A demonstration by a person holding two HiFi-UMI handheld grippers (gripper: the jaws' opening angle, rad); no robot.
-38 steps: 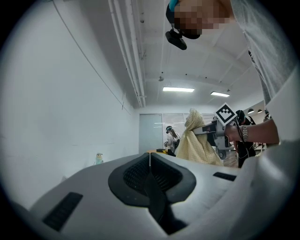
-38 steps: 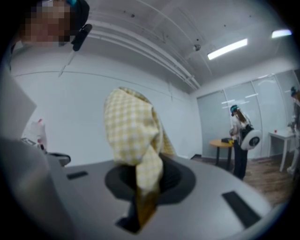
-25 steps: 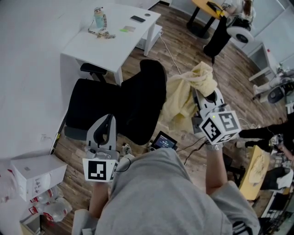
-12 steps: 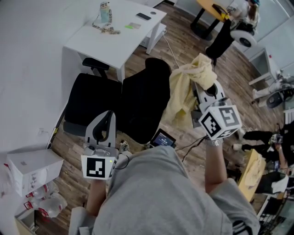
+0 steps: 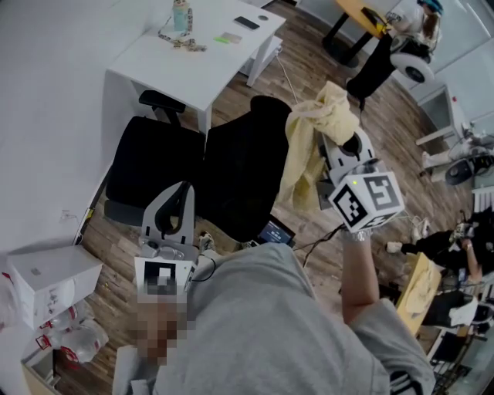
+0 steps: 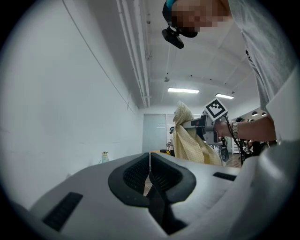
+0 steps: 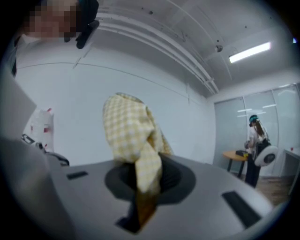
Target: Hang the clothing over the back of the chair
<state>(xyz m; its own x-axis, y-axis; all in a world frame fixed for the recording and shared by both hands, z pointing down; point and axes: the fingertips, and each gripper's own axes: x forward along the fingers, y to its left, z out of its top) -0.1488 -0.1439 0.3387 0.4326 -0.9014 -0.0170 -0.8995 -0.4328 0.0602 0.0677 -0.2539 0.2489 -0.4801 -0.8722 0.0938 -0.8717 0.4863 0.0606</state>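
Note:
A pale yellow checked garment [image 5: 307, 150] hangs from my right gripper [image 5: 330, 116], which is shut on a bunched fold of it [image 7: 133, 140]. The cloth drapes down just right of the black office chair's backrest [image 5: 243, 173], close to its top edge. In the right gripper view the fabric fills the gap between the jaws [image 7: 140, 185]. My left gripper [image 5: 179, 202] is held low in front of the chair, its jaws [image 6: 150, 171] shut with nothing between them. From the left gripper view the garment [image 6: 190, 140] shows ahead, hanging from the right gripper [image 6: 199, 124].
The chair seat [image 5: 147, 170] is tucked by a white desk [image 5: 177, 65] bearing a bottle [image 5: 181, 14] and a phone [image 5: 247, 23]. A white box [image 5: 50, 281] and plastic bottles sit lower left. A tablet [image 5: 275, 231] lies on the floor. People stand at right.
My right gripper has carried the garment a little up and closer to the backrest's top. The left gripper has shifted slightly and stays shut.

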